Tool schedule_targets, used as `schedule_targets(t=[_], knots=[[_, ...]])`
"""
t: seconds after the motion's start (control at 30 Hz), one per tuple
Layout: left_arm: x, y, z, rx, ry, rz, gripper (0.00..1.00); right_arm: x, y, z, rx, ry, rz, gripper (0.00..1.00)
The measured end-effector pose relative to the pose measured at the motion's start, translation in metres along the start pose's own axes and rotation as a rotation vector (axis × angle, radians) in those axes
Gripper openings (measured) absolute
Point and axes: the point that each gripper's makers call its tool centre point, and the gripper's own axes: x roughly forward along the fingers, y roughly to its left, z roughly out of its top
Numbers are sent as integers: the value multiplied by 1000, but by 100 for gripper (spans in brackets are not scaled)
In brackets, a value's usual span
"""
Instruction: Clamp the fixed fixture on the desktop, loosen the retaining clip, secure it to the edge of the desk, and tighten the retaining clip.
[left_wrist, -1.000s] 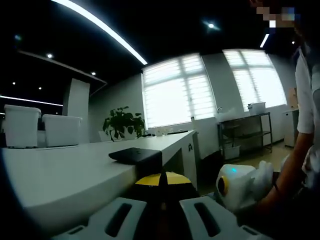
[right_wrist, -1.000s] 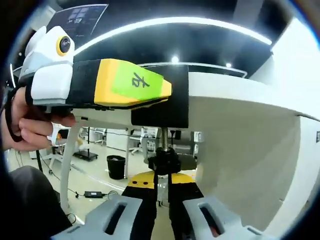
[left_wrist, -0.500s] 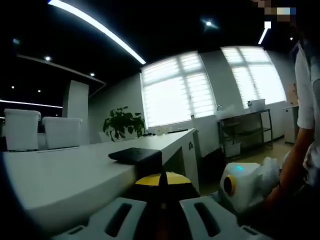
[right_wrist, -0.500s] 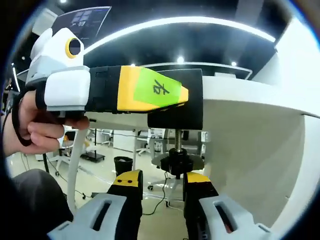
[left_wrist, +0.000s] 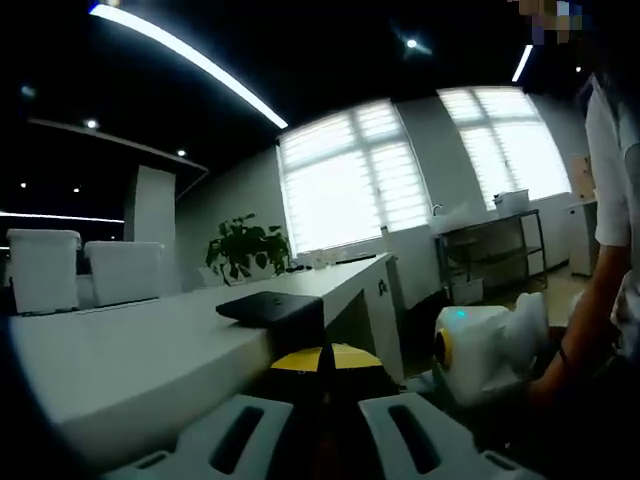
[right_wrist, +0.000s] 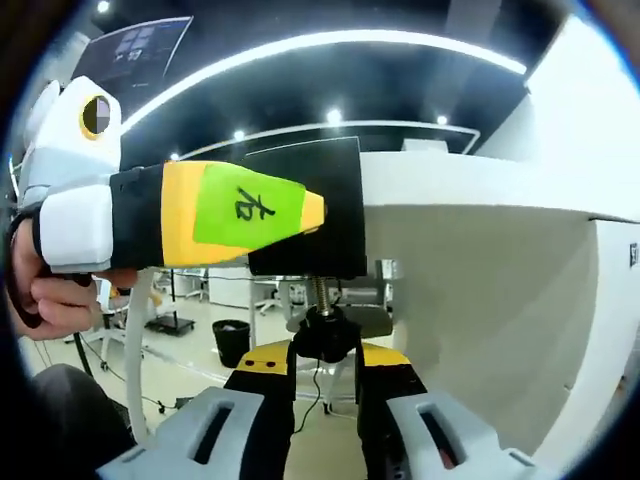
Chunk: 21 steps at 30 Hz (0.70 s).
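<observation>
The black clamp fixture (left_wrist: 270, 307) sits over the edge of the white desk (left_wrist: 120, 350). My left gripper (left_wrist: 322, 358) is shut on the fixture's body, yellow tips together. Seen from under the desk edge (right_wrist: 480, 190), the left gripper (right_wrist: 250, 212) comes in from the left with a green label, gripping the black fixture (right_wrist: 320, 215). Below it the threaded screw ends in a black knob (right_wrist: 325, 338). My right gripper (right_wrist: 325, 365) has its yellow-tipped jaws closed against that knob from both sides. The right gripper's white body (left_wrist: 480, 350) shows low right beside the desk.
A potted plant (left_wrist: 245, 250) and two white bins (left_wrist: 45, 270) stand at the desk's far end. A metal shelf rack (left_wrist: 490, 255) is under the windows. A person's arm (left_wrist: 600, 300) is on the right. Beneath the desk are a waste bin (right_wrist: 232, 338) and the white side panel (right_wrist: 480, 310).
Half a second ago the right jaws stood apart on either side of the knob; now they have closed onto it. The left gripper keeps its hold on the fixture.
</observation>
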Motion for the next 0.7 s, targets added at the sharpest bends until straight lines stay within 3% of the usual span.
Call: schedule_targets(t=[0.43,0.53,0.7], knots=[[0,0,-1,21,3,0,3,-2,2,-1,-48,-5,41,18],[0,0,-1,28,5,-2,3,-1,3,-1,-36,-8,93,18],[0,0,-9,38,31,-8,3,3,8,0,-24,-12,246,18]])
